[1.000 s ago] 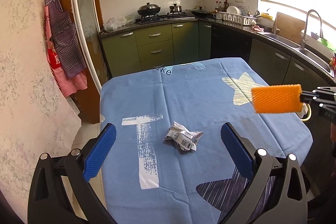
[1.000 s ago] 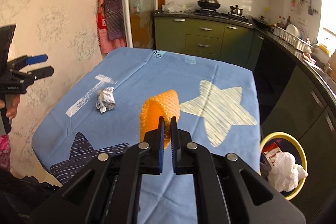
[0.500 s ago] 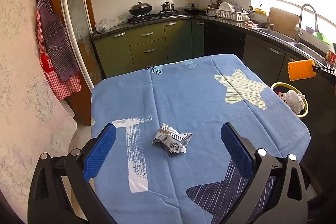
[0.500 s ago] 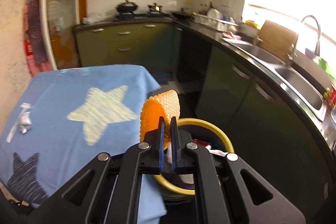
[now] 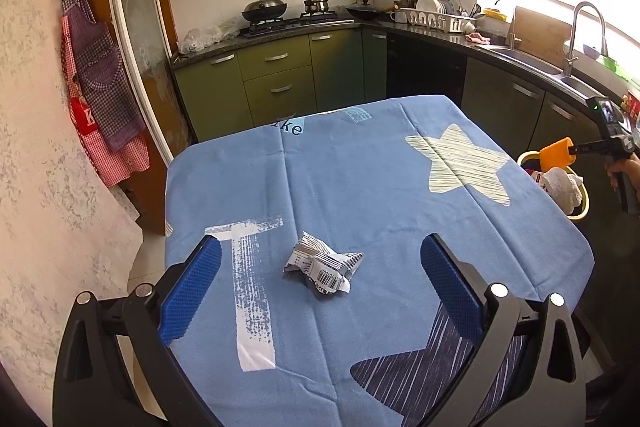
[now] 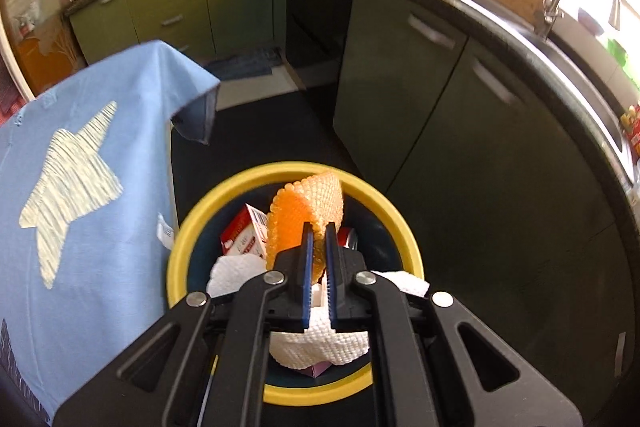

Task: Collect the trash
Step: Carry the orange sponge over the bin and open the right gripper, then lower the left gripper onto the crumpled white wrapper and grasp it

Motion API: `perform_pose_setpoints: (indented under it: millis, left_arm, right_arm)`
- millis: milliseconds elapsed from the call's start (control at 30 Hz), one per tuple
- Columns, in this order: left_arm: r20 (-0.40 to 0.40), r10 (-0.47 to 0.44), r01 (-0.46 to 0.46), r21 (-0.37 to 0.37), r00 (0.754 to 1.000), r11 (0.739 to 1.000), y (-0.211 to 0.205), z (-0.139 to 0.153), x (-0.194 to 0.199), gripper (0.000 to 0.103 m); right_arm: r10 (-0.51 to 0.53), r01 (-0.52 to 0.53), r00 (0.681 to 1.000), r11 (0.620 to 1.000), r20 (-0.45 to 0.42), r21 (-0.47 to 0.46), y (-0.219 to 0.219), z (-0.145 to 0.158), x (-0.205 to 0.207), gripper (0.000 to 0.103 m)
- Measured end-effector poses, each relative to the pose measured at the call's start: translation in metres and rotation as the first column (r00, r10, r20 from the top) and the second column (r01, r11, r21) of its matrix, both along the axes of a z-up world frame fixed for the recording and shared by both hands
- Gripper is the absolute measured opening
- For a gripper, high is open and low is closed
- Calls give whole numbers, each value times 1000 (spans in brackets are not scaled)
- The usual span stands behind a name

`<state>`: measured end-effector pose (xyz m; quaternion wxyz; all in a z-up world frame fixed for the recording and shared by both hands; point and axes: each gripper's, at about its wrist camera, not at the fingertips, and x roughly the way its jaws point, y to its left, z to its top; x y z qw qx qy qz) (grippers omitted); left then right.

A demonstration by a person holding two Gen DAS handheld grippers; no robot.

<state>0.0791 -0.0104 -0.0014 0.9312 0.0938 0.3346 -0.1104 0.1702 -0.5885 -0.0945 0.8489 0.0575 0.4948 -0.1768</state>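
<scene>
From the left wrist camera, the left gripper (image 5: 320, 291) is spread wide with nothing in it, its blue pads either side of a crumpled wrapper (image 5: 323, 267) with a barcode. The wrapper lies on the blue star-print tablecloth (image 5: 360, 179), just ahead of the gripper. Out at three o'clock, past the table's edge, the right gripper (image 5: 573, 149) carries an orange foam net (image 5: 556, 151) over the yellow-rimmed trash bin (image 5: 584, 203).

From the right wrist camera, the right gripper (image 6: 317, 263) is pinched almost closed on the orange foam net (image 6: 306, 211), which stands up at twelve o'clock from the fingertips. Directly beneath sits the trash bin (image 6: 224, 203), with a red-and-white carton (image 6: 244, 237) and white paper towels (image 6: 320, 347) inside. The tablecloth (image 6: 132, 131) hangs at nine o'clock.
</scene>
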Motion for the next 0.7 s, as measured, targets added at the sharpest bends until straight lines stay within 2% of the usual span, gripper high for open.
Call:
perform_pose_setpoints:
  millis: [167, 200, 300, 400, 433, 700]
  left_arm:
    - [-15, -3, 3, 3, 1000, 1000, 2, -7, 2, 98]
    - [-18, -1, 1, 1, 1000, 1000, 3, -8, 3, 98]
    - [-26, 2, -2, -8, 1000, 1000, 4, -11, 5, 98]
    - [-27, -1, 1, -8, 1000, 1000, 3, -11, 6, 98]
    - [-26, -3, 3, -5, 1000, 1000, 3, -12, 6, 98]
    - [-68, -17, 14, -41, 998, 999, 4, -20, 12, 98]
  right_arm:
    - [-72, 74, 996, 997, -43, 37, -16, -25, -3, 9]
    - [-76, 78, 997, 995, -31, 55, -16, -25, -8, 14]
    - [-66, 66, 998, 996, -5, 58, -9, -20, -24, 21]
    - [-46, 44, 998, 996, 33, 81, -2, -9, -40, 38]
    - [-41, 38, 998, 996, 44, 80, 1, -5, -46, 41]
    - [-21, 10, 992, 996, 123, 93, 22, 17, -79, 48]
